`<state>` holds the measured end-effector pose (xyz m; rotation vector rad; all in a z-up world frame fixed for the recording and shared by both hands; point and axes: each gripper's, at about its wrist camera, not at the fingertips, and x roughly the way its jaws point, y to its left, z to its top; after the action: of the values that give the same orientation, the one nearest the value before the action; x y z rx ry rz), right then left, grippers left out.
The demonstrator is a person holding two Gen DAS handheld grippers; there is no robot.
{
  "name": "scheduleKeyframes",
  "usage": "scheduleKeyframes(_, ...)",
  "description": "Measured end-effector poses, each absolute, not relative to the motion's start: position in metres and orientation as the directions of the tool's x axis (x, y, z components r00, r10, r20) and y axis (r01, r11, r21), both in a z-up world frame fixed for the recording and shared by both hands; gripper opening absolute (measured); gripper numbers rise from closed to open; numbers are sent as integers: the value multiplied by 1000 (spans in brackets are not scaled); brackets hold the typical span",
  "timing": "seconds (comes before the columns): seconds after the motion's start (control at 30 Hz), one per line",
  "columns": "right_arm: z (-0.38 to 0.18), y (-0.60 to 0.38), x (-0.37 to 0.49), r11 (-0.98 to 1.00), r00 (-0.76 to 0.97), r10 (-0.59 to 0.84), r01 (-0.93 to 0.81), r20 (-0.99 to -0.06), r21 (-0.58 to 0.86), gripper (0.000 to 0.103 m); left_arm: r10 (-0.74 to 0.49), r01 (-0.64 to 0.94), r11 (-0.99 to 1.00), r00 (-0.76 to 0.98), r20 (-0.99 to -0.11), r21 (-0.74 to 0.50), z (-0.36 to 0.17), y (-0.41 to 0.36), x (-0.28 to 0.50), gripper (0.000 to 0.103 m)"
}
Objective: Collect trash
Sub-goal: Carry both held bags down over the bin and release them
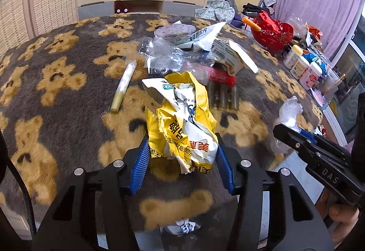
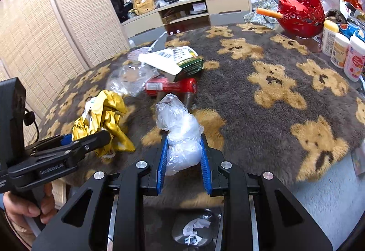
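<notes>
A crumpled yellow and white wrapper (image 1: pixel 182 114) stands on the bear-patterned table cover (image 1: pixel 57 102), near the table's front edge. My left gripper (image 1: pixel 182 138) is shut on its lower part, with a blue pad pressing each side. The right wrist view shows the same wrapper (image 2: pixel 105 114) in the left gripper (image 2: pixel 86 139) at the left. My right gripper (image 2: pixel 184 136) is shut on a wad of clear plastic bag (image 2: pixel 180 118), which sticks up above its fingertips. In the left wrist view that bag (image 1: pixel 289 109) and the right gripper (image 1: pixel 294 134) are at the right.
Further back lies a pile: clear plastic bags (image 1: pixel 159 54), a white wrapper (image 1: pixel 205 38), a red packet (image 1: pixel 219 76), a torn carton (image 2: pixel 180 61). A pale tube (image 1: pixel 124 86) lies to the left. A red basket (image 1: pixel 271 31) and bottles (image 1: pixel 303 66) stand at right. Crumpled paper (image 2: pixel 194 230) shows below the table edge.
</notes>
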<state>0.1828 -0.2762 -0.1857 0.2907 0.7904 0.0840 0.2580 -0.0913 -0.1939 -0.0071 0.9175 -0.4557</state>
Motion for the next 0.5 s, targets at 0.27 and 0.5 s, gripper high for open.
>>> scheduleKeyframes(0.27,-174,-262,142,961,699,196,4,-688,278,28,-400,378,900,520,-755,-216,-182,-73,201,49)
scheduleKeyframes(0.5,-180,-253,107,963,677,204,-8,-707,270,28,-404,379,899,515,-756,-222,-186,-64,151,49)
